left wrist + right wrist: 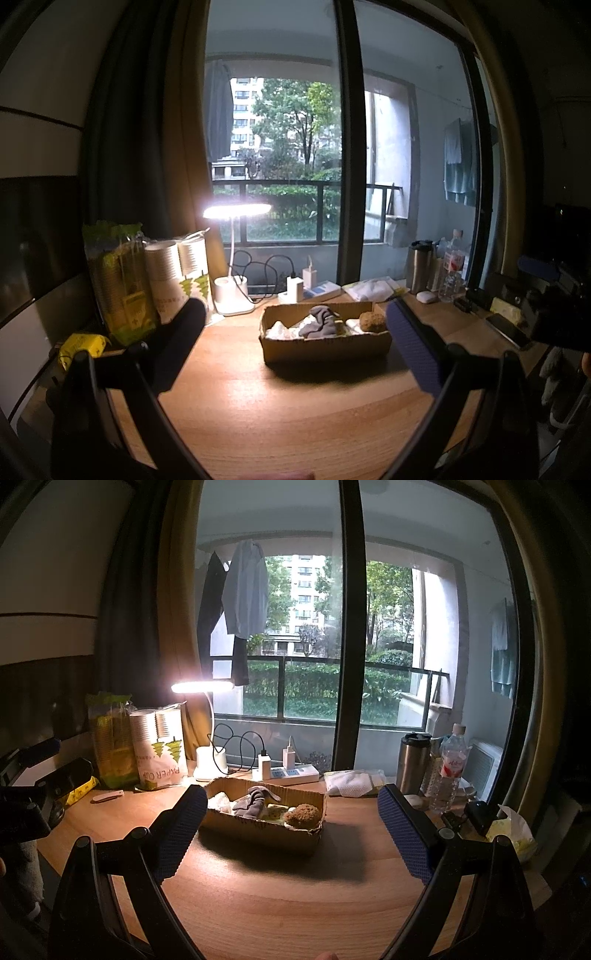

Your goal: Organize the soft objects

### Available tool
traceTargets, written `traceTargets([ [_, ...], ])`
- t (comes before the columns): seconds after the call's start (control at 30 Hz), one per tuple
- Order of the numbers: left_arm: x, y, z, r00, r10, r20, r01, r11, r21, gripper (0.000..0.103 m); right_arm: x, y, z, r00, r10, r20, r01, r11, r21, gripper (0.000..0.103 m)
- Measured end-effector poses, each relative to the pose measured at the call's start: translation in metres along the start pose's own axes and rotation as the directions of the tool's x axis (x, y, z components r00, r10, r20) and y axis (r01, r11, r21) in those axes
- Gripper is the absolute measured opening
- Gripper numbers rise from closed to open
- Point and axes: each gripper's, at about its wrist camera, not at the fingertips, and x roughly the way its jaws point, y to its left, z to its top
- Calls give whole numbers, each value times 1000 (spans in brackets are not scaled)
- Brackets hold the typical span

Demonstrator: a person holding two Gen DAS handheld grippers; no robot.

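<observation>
A shallow cardboard box (325, 349) (258, 829) stands on the wooden desk. Inside lie a grey sock (322, 322) (255, 802), white soft items (281, 331) (221, 800), a brown sponge (372, 320) (303, 815) and a yellowish sponge (274, 810). My left gripper (295, 343) is open and empty, held above the desk in front of the box. My right gripper (291, 827) is open and empty, also in front of the box. The other gripper shows at the right edge of the left wrist view (554, 306) and at the left edge of the right wrist view (40, 794).
A lit desk lamp (236, 258) (207, 716), paper cup packs (177, 277) (160, 749), a power strip (284, 773), a steel tumbler (413, 762), a water bottle (448, 771) and white packets (351, 782) line the back of the desk by the window. Bare desk (295, 893) lies in front of the box.
</observation>
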Motion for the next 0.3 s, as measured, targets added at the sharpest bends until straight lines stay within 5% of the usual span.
traceTargets([
  [0.3, 8, 0, -5, 999, -21, -28, 22, 1000, 5, 99, 4, 0, -4, 1000, 4, -11, -4, 1000, -2, 95],
])
